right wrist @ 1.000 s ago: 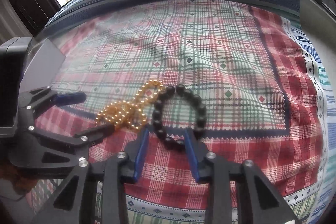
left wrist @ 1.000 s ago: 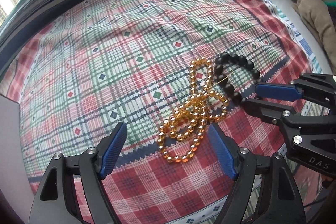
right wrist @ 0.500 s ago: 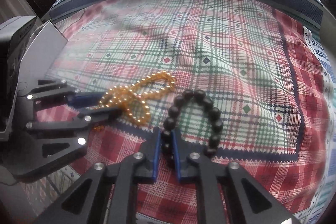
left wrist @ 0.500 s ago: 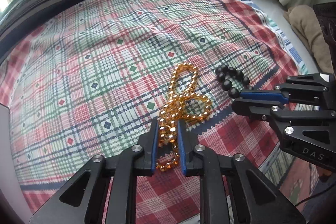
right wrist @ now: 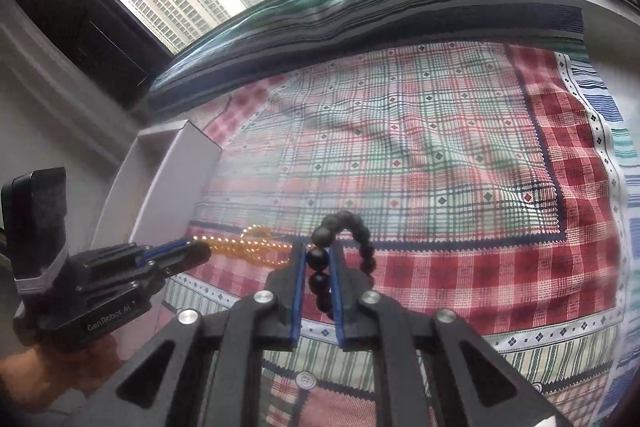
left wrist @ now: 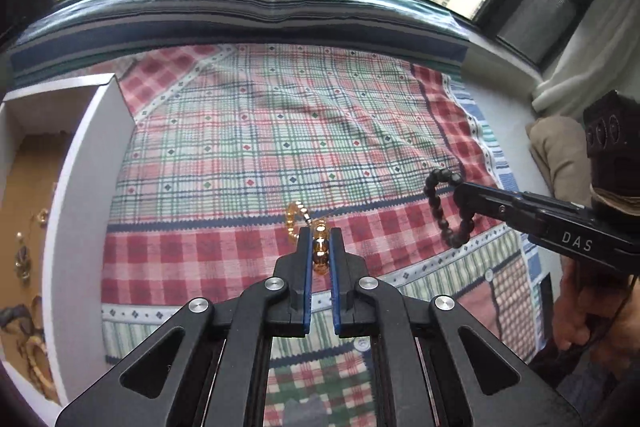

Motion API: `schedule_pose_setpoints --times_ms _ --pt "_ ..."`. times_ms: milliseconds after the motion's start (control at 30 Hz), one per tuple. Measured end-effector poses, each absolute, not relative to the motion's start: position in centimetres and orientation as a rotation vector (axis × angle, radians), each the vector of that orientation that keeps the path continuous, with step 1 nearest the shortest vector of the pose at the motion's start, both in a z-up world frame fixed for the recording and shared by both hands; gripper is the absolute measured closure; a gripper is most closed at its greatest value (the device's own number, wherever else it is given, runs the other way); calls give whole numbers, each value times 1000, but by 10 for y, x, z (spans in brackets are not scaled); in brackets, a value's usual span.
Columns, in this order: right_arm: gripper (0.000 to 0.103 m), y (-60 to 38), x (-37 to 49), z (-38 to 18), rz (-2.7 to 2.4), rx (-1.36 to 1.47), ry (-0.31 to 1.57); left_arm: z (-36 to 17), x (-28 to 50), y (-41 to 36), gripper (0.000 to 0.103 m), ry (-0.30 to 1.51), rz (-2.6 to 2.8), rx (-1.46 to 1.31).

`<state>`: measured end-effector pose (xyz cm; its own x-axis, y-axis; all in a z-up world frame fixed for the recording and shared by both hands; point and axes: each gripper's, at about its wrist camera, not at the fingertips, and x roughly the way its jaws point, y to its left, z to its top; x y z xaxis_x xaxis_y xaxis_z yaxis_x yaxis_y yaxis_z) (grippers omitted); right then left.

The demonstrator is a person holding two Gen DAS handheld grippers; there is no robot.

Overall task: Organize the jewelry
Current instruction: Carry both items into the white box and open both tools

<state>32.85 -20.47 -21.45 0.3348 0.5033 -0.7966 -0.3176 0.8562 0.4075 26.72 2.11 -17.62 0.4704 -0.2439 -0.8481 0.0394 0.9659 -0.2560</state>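
My left gripper (left wrist: 319, 233) is shut on an amber bead necklace (left wrist: 319, 247) and holds it lifted above the plaid cloth (left wrist: 260, 147). From the right wrist view the necklace (right wrist: 252, 247) hangs sideways from the left gripper (right wrist: 192, 251). My right gripper (right wrist: 318, 247) is shut on a black bead bracelet (right wrist: 344, 223), also lifted off the cloth. In the left wrist view the bracelet (left wrist: 440, 203) dangles from the right gripper (left wrist: 460, 193) at the right.
A white box (left wrist: 76, 179) with a brown lining stands at the left, holding earrings (left wrist: 22, 259) and other pieces. It also shows in the right wrist view (right wrist: 168, 179). A beige cushion (left wrist: 560, 151) lies at the far right. A window runs behind.
Both grippers have lifted off the cloth with their beads, the necklace and the bracelet now hanging in the air. The views have tilted up, bringing the white box and window into sight.
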Motion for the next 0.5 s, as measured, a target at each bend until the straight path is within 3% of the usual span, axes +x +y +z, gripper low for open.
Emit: schedule_pose_setpoints --times_ms 300,500 --pt "91 -128 279 -143 708 92 1069 -75 169 145 98 980 143 -378" --pt "91 -39 255 -106 896 11 1027 -51 129 234 98 931 371 -445"
